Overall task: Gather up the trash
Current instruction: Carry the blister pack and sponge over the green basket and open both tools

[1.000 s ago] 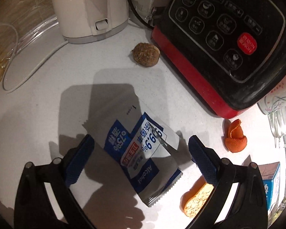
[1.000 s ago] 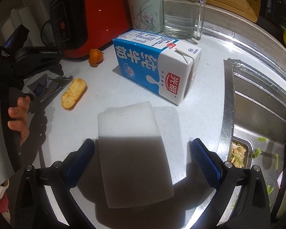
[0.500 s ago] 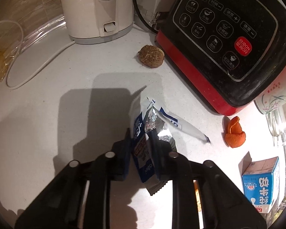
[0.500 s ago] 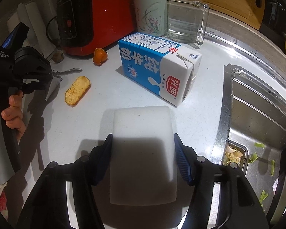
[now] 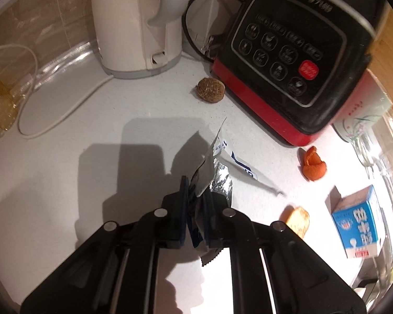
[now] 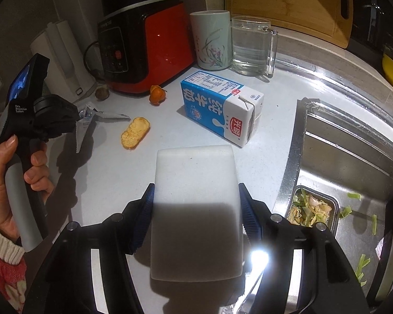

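Note:
My left gripper [image 5: 195, 196] is shut on a crumpled blue-and-white foil wipe wrapper [image 5: 217, 167], lifted off the white counter [image 5: 65, 170]. In the right wrist view the same wrapper [image 6: 87, 116] hangs from the left gripper [image 6: 77, 120], held by a hand. My right gripper [image 6: 196, 201] is shut on a white foam block [image 6: 195, 209], its pads pressing both sides. Loose on the counter lie a blue milk carton [image 6: 220, 111], a piece of orange peel [image 6: 157, 94], a toasted bread piece [image 6: 135, 132] and a brown nut shell [image 5: 211, 90].
A red and black cooker [image 5: 296, 60] and a white kettle [image 5: 138, 23] stand at the back, with a flowered cup [image 6: 212, 40] and a glass mug [image 6: 252, 47]. A steel sink [image 6: 353, 172] with vegetable scraps lies right of the counter.
Both grippers went from wide open to shut: the left on the wrapper, crumpling and lifting it, the right on the foam block. Both have risen a little.

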`<action>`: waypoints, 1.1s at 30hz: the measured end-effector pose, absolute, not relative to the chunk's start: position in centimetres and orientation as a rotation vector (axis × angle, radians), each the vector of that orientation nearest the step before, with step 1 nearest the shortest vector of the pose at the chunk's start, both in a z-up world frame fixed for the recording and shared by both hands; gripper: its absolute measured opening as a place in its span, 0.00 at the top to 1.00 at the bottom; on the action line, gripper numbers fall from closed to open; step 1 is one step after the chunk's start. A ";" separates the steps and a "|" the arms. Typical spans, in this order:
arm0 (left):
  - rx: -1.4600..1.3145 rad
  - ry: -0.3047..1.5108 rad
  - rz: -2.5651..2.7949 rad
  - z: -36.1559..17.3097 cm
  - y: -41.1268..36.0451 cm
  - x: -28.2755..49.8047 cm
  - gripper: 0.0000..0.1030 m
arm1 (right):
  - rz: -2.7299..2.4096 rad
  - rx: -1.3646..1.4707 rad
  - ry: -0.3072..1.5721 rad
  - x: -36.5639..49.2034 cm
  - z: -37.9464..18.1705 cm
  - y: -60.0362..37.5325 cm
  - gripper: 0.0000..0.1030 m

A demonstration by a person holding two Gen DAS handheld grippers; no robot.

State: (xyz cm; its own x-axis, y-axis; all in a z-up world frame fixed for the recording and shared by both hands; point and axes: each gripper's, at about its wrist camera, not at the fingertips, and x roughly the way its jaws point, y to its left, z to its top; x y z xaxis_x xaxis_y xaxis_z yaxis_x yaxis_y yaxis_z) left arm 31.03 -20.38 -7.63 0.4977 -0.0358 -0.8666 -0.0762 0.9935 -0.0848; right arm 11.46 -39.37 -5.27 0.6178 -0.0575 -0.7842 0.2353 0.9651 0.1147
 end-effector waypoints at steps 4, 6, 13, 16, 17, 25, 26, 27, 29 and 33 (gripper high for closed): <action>-0.073 1.003 0.002 -6.0 -20.1 28.7 0.91 | -0.154 0.217 0.876 9.8 -4.3 -38.7 0.40; -0.055 0.987 -0.016 -5.4 -20.0 27.5 0.91 | -0.147 0.220 0.870 8.9 -3.9 -38.3 0.40; -0.035 0.931 -0.091 -2.5 -18.6 21.3 0.91 | -0.122 0.238 0.840 4.5 -2.6 -36.9 0.40; -0.029 0.908 -0.125 -0.9 -17.9 17.7 0.91 | -0.111 0.250 0.828 1.8 -2.1 -36.1 0.40; -0.022 0.897 -0.135 -0.3 -17.6 16.1 0.91 | -0.106 0.253 0.826 0.8 -2.0 -35.9 0.40; 0.057 0.895 -0.215 1.4 -15.2 5.3 0.91 | -0.062 0.258 0.803 -8.4 -0.9 -33.2 0.40; 0.063 0.903 -0.231 1.4 -14.9 3.8 0.91 | -0.061 0.257 0.802 -9.7 -0.7 -33.0 0.40; 0.065 0.910 -0.253 1.5 -14.6 2.2 0.91 | -0.060 0.254 0.801 -11.1 -0.6 -32.7 0.40; 0.074 0.918 -0.297 1.6 -14.1 -1.0 0.91 | -0.060 0.250 0.799 -13.9 -0.4 -32.4 0.40; 0.103 0.943 -0.380 1.6 -13.3 -7.5 0.91 | -0.062 0.255 0.799 -19.4 -0.2 -31.8 0.39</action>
State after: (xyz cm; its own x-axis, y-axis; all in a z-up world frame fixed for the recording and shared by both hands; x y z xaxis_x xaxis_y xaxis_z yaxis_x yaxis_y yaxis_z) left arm -7.48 -13.29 1.64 0.5269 -0.2730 -0.8049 0.3616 0.9290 -0.0784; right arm -19.44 -31.79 -0.20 0.6972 0.0410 -0.7158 0.1510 0.9676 0.2024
